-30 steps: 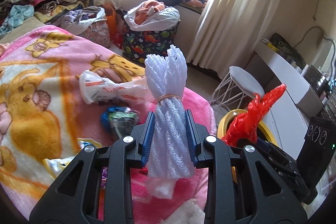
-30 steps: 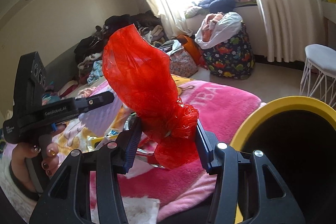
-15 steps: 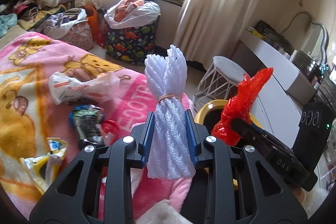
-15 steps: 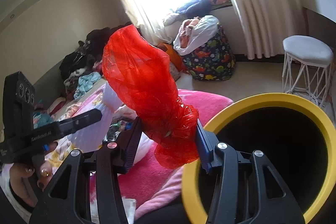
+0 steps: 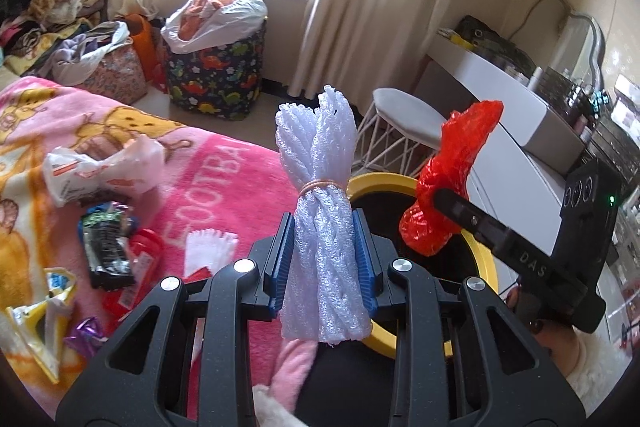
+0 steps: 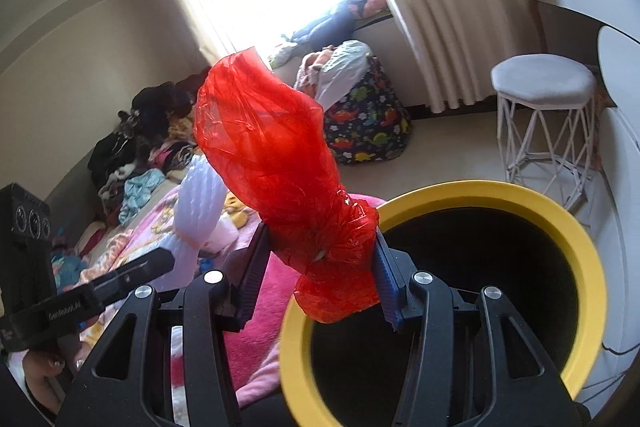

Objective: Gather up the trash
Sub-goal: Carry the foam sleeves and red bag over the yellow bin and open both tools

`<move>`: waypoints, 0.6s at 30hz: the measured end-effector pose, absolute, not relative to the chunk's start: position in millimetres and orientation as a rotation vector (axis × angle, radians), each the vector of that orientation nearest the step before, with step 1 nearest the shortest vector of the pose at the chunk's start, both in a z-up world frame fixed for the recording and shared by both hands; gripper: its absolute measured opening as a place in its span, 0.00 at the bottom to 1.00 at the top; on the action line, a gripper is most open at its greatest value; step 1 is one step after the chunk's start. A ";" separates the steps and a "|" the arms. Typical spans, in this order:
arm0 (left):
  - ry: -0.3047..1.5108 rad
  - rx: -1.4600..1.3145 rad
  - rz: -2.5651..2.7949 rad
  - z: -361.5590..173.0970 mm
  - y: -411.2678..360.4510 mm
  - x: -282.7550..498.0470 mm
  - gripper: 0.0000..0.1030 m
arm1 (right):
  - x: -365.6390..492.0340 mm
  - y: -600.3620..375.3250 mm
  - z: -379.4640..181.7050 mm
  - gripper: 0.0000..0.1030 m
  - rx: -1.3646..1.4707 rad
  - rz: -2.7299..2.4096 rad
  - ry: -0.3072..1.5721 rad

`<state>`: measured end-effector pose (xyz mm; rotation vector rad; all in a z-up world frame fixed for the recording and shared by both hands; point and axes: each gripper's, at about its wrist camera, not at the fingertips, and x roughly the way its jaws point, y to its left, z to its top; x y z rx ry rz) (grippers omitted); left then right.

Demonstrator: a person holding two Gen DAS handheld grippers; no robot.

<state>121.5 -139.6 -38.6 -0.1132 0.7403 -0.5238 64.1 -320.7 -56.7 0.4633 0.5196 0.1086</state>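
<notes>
My left gripper (image 5: 323, 259) is shut on a white foam net bundle (image 5: 320, 195) tied with a rubber band, held upright at the near rim of a yellow-rimmed black bin (image 5: 384, 182). My right gripper (image 6: 320, 263) is shut on a crumpled red plastic bag (image 6: 280, 155), held over the left rim of the bin (image 6: 520, 193). The red bag also shows in the left wrist view (image 5: 448, 187), over the bin. The foam bundle shows in the right wrist view (image 6: 200, 199) at left.
A pink cartoon blanket (image 5: 224, 179) covers the bed, with a white plastic bag (image 5: 100, 167), a black wrapper (image 5: 106, 247) and other wrappers (image 5: 40, 315) on it. A white wire stool (image 6: 544, 115), a dinosaur-print hamper (image 5: 216, 67) and a white counter (image 5: 500, 107) stand around.
Both grippers have swung right, from over the bed toward the bin. The bin now fills more of both views, and the red bag has come over its rim.
</notes>
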 end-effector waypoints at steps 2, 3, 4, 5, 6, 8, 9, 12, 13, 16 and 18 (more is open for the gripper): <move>0.746 -0.105 -0.534 -40.5 -145.2 120.7 0.22 | 63.8 -327.4 -57.5 0.46 0.473 0.091 0.521; 0.747 -0.101 -0.539 -41.3 -147.8 119.9 0.22 | 63.2 -332.0 -58.4 0.46 0.481 0.086 0.522; 0.752 -0.097 -0.548 -42.6 -151.2 119.8 0.22 | 62.9 -334.3 -59.3 0.46 0.484 0.079 0.524; 0.754 -0.093 -0.554 -43.7 -154.2 119.5 0.22 | 62.6 -336.2 -59.4 0.46 0.487 0.071 0.525; 0.757 -0.089 -0.559 -45.0 -157.2 119.3 0.22 | 62.3 -339.5 -60.2 0.46 0.494 0.065 0.527; 0.763 -0.085 -0.568 -47.0 -163.0 118.8 0.22 | 60.5 -344.2 -62.0 0.46 0.506 0.051 0.530; 0.767 -0.080 -0.574 -48.8 -166.2 119.0 0.22 | 59.8 -345.7 -62.6 0.46 0.510 0.046 0.531; 0.782 -0.077 -0.589 -52.8 -173.5 120.5 0.22 | 57.2 -348.7 -64.5 0.46 0.521 0.028 0.539; 0.788 -0.075 -0.598 -55.0 -177.1 121.1 0.22 | 56.4 -351.5 -65.6 0.46 0.525 0.022 0.541; 0.803 -0.067 -0.614 -59.6 -186.9 123.4 0.22 | 52.7 -357.5 -68.7 0.47 0.538 0.002 0.548; 0.814 -0.062 -0.627 -63.3 -194.1 124.1 0.22 | 51.5 -362.1 -70.3 0.47 0.549 -0.009 0.553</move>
